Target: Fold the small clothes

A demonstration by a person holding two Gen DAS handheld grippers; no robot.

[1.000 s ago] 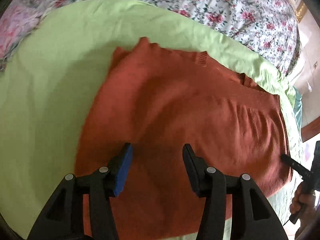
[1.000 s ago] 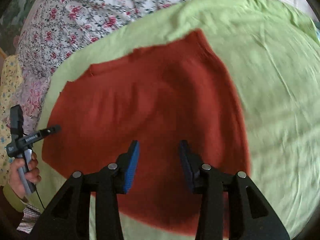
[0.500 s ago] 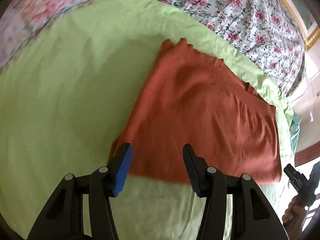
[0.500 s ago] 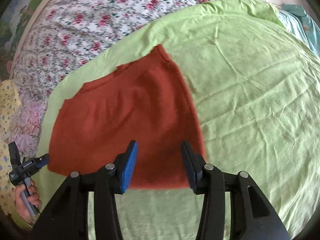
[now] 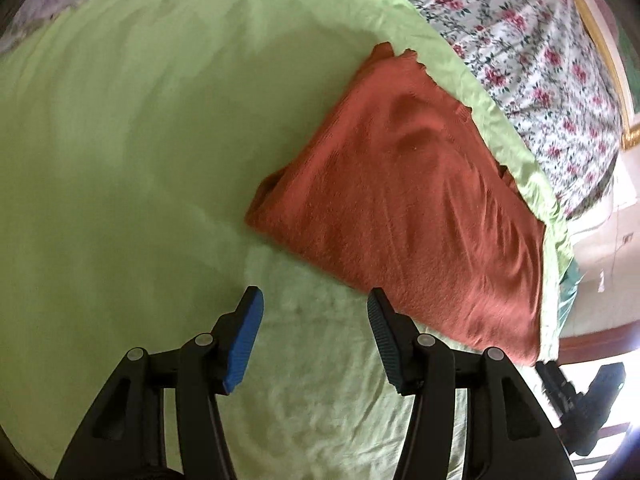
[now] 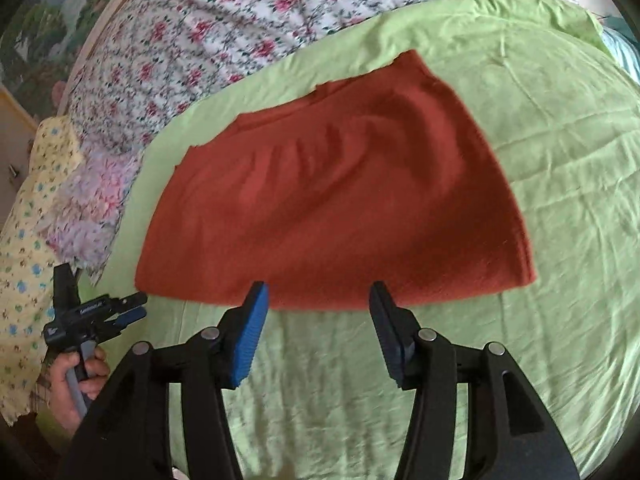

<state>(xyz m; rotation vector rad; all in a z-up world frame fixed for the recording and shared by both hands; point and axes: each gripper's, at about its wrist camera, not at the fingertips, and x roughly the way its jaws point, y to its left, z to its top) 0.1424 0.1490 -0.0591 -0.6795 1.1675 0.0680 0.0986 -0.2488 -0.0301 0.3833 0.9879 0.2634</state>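
Note:
A rust-orange knit garment (image 5: 404, 200) lies folded flat on the light green sheet (image 5: 120, 160), close to the sheet's far edge. My left gripper (image 5: 314, 312) hangs open over bare sheet, with the garment's near corner just beyond its right finger and nothing between the pads. In the right wrist view the garment (image 6: 332, 200) spreads ahead, its near edge just past the tips of my right gripper (image 6: 318, 304). Those jaws are opening and hold nothing. The left gripper (image 6: 138, 306) shows at the garment's left corner, held by a hand (image 6: 76, 380).
A floral quilt (image 6: 224, 40) covers the bed beyond the green sheet (image 6: 560, 160). A yellow patterned cloth (image 6: 28, 220) and a pink floral piece (image 6: 88, 208) lie at the left. The bed's edge and a pale floor (image 5: 600, 248) are on the right of the left wrist view.
Both grippers have drawn back off the garment, which now lies beyond their tips. The left view has swung left, so the garment sits to its right. The right jaws stand wider.

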